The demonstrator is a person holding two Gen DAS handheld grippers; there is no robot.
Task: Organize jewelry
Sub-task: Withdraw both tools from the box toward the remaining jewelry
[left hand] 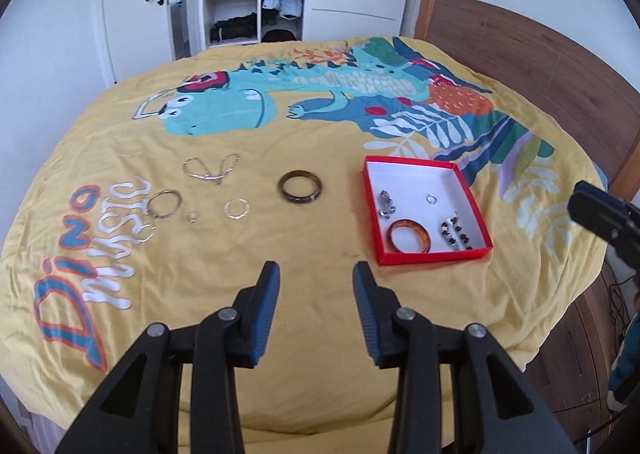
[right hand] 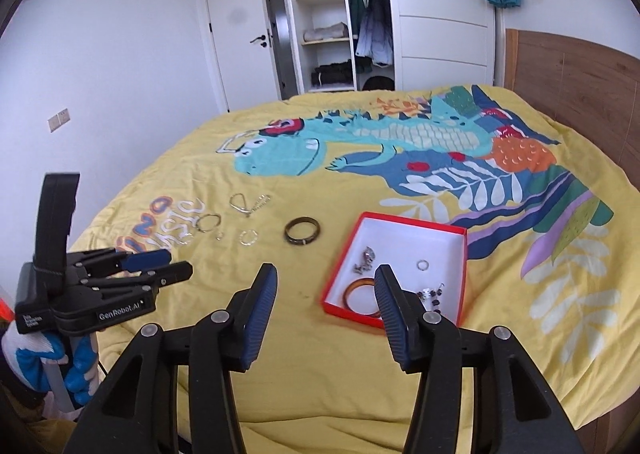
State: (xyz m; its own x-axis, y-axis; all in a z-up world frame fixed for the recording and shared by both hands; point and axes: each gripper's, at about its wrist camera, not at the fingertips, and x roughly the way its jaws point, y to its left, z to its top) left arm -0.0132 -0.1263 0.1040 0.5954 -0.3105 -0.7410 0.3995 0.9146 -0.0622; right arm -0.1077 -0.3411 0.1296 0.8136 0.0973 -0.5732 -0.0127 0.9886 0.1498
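The left gripper [right hand: 160, 268] carries the label "GenRobot.AI"; the duvet [left hand: 320, 294] reads "Dino music". Both the left and right gripper [right hand: 326, 298] fingers stand apart, empty. Left of the red box [left hand: 472, 190] lie loose rings and a dark bangle [left hand: 300, 185].

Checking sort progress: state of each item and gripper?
Red shallow cardboard box: open, lidless.
Amber translucent bangle: in box.
Small silver ring: in box.
Dark brown bangle: on the yellow bedspread, outside box.
Silver chain: on bedspread.
Left gripper: open, empty.
Right gripper: open, empty.
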